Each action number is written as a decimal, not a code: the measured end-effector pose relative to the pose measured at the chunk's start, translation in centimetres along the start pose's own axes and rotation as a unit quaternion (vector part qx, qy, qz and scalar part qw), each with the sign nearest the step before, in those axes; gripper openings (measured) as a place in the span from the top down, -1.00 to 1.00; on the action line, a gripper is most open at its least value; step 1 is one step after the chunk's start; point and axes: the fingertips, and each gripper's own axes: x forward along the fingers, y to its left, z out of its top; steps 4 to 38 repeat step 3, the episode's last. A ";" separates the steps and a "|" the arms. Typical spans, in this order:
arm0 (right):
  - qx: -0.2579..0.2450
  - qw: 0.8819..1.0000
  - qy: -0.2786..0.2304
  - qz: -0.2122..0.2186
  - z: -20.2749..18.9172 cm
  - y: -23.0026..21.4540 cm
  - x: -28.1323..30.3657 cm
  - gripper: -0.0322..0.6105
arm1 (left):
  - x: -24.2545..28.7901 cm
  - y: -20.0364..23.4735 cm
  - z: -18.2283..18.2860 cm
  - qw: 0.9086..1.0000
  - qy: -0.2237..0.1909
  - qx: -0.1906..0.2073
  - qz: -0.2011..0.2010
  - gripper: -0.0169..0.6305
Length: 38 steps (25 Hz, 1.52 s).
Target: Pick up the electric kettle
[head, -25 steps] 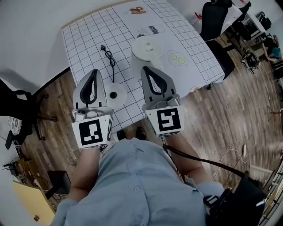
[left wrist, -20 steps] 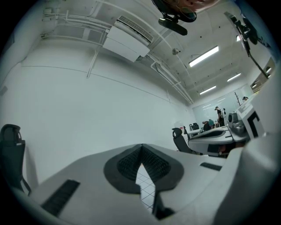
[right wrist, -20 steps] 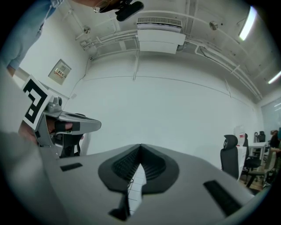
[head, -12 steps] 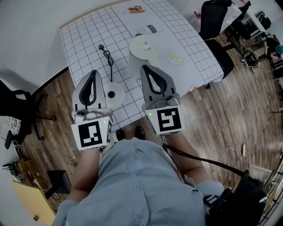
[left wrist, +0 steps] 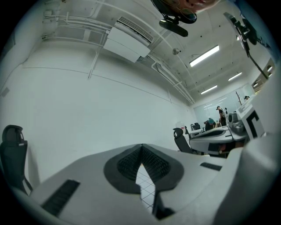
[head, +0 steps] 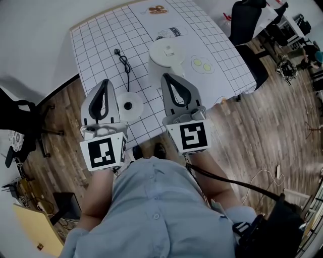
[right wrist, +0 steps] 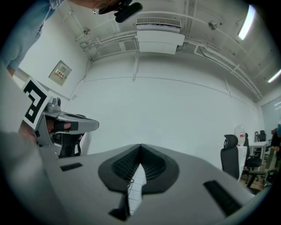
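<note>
The white electric kettle stands on the grid-patterned table, seen from above with its lid up. Its round white base lies to the left near the table's front edge, and a black cord runs from it toward the back. My right gripper is shut and empty, its tips just short of the kettle's near side. My left gripper is shut too, hanging over the table's front edge left of the base. In both gripper views the jaws meet at their tips, and only a sliver of the grid cloth shows between them.
Flat printed pictures lie on the cloth: fried eggs, a cup, biscuits. A black office chair stands off the table's right corner, another on the wooden floor to the left. A white wall faces both grippers.
Both grippers have stayed in place and shut. The head view has shifted a little, so the kettle now shows more from straight above.
</note>
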 end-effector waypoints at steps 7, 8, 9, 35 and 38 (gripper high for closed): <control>0.001 1.000 -0.009 0.000 0.5 0.0 0.1 0.90 | 0.0 -0.1 0.1 1.000 0.002 0.001 -0.003 0.94; 0.001 1.000 -0.009 0.000 0.5 0.0 0.1 0.90 | 0.0 -0.1 0.1 1.000 0.002 0.001 -0.003 0.94; 0.001 1.000 -0.009 0.000 0.5 0.0 0.1 0.90 | 0.0 -0.1 0.1 1.000 0.002 0.001 -0.003 0.94; 0.001 1.000 -0.009 0.000 0.5 0.0 0.1 0.90 | 0.0 -0.1 0.1 1.000 0.002 0.001 -0.003 0.94; 0.001 1.000 -0.009 0.000 0.5 0.0 0.1 0.90 | 0.0 -0.1 0.1 1.000 0.002 0.001 -0.003 0.94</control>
